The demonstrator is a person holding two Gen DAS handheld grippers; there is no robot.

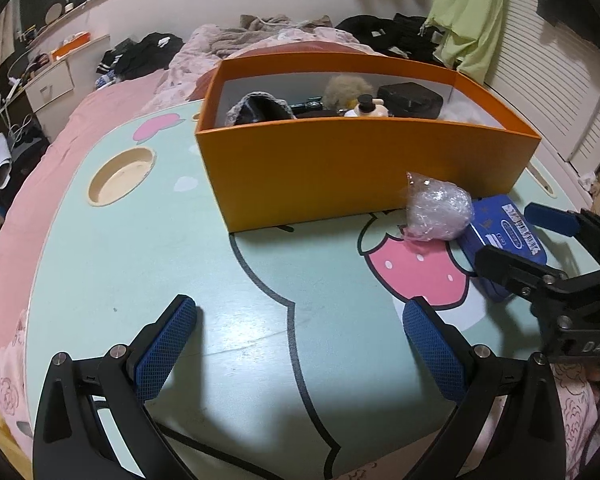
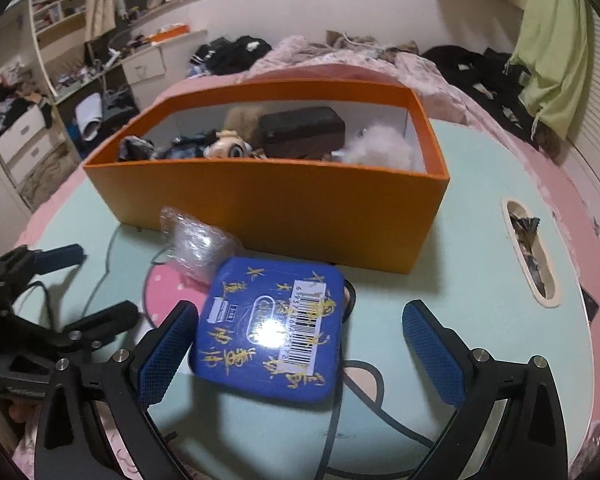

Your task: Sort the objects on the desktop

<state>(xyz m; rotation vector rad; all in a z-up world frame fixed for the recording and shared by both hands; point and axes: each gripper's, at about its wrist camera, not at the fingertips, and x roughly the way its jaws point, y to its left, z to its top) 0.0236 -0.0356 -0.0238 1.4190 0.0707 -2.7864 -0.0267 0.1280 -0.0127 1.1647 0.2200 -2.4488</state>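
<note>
A pale green cartoon-printed surface [image 2: 480, 264] stands on a pink bed, with an open orange cardboard box [image 2: 284, 204] in the upper middle of the frame. In front of the box lie a flat blue square tin with a barcode label [image 2: 270, 328] and, touching it, a clear crinkled plastic bag [image 2: 196, 246]. The right hand-held gripper [image 2: 300, 354] is spread open around the tin, and the left hand-held gripper [image 1: 300, 350] is open above bare surface, lower centre.

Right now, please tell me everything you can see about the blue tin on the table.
The blue tin is flat and square with rounded corners, glossy, printed with yellow characters, and carries a white barcode sticker. It lies closed on the green table, in front of the orange box. A plastic-wrapped bundle rests against its far left corner. The right gripper is open around it; its left pad looks at the tin's edge.
</note>
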